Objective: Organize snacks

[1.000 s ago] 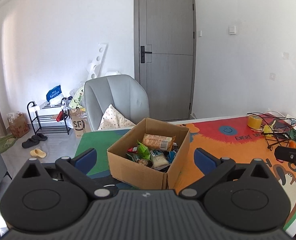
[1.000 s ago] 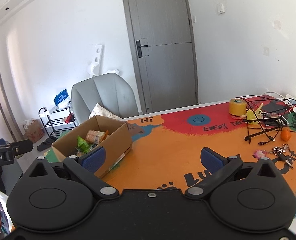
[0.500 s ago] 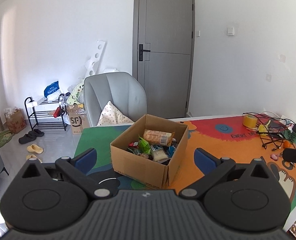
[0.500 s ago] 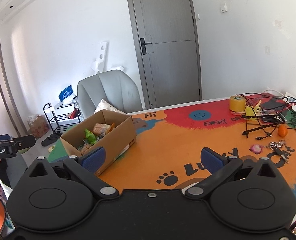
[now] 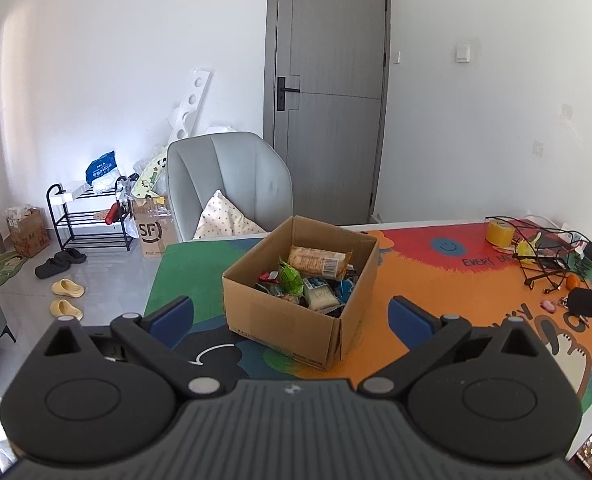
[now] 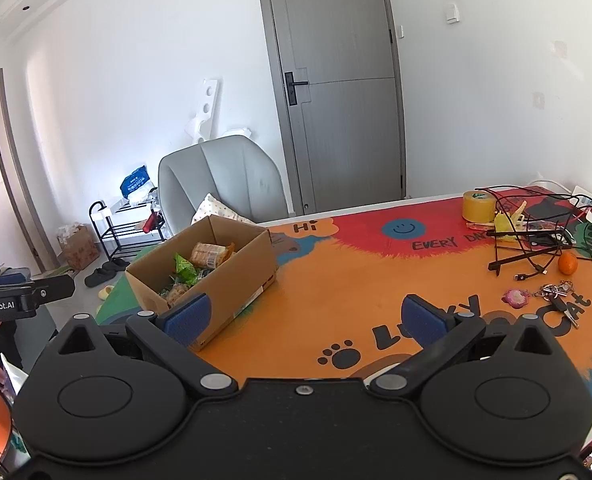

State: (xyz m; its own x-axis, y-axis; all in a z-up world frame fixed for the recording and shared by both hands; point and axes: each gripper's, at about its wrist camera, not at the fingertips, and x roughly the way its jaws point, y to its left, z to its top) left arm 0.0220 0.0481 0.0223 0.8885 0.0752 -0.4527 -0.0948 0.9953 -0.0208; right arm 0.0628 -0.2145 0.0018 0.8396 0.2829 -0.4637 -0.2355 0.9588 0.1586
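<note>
- The box (image 5: 296, 312) of snacks (image 5: 315, 276) sat on the table (image 6: 335, 280), both grippers, left (image 5: 292, 316) and right (image 6: 303, 316), held short of it, jaws wide and empty.
- A clean pick probably meant descending straight onto the top packet.

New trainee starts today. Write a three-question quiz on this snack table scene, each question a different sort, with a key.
1. True or false: both grippers, left and right, have their jaws wide open and hold nothing.
2. Multiple choice: where are the snacks? A) spread over the mat B) inside the box C) on the chair
3. Fill in: the round fruit beside the cables and near the keys is an ______.

Key: 1 true; 2 B; 3 orange.
</note>
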